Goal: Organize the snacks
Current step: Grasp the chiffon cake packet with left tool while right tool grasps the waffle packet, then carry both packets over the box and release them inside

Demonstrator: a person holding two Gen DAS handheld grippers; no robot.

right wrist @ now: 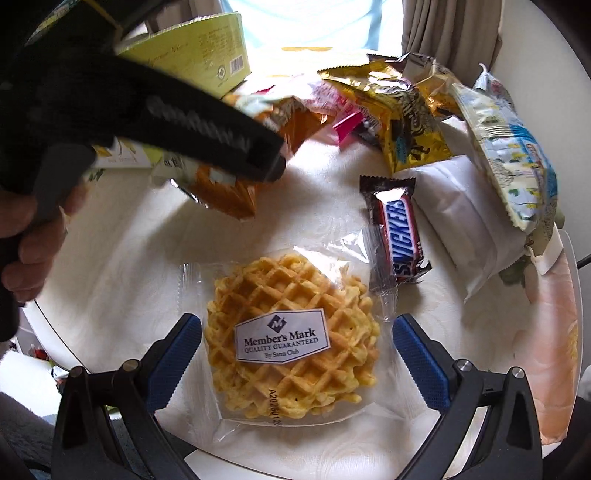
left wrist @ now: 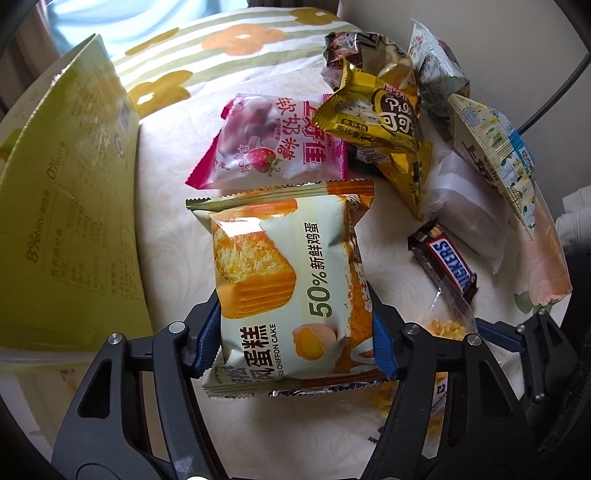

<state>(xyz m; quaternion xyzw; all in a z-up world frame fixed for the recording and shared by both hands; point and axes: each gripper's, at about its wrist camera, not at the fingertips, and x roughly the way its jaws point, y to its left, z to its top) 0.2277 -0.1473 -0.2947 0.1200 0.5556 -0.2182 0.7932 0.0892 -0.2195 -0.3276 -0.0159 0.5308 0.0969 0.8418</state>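
We have barely begun: our left gripper (left wrist: pixel 293 343) clamps the chiffon cake packet (left wrist: pixel 284 280) at lower centre; our right gripper (right wrist: pixel 295 354) stands open astride the waffle pack (right wrist: pixel 291 343), not pressing it. Further up, the Snickers bar (right wrist: pixel 399 232), the foil bags (right wrist: pixel 402 110) and the green box (left wrist: pixel 70 206) at upper left await sorting

A white table (right wrist: pixel 122 258) with a faint embossed pattern is seen below the grippers; ahead, daylight is admitted through a curtained window (right wrist: pixel 314 22).
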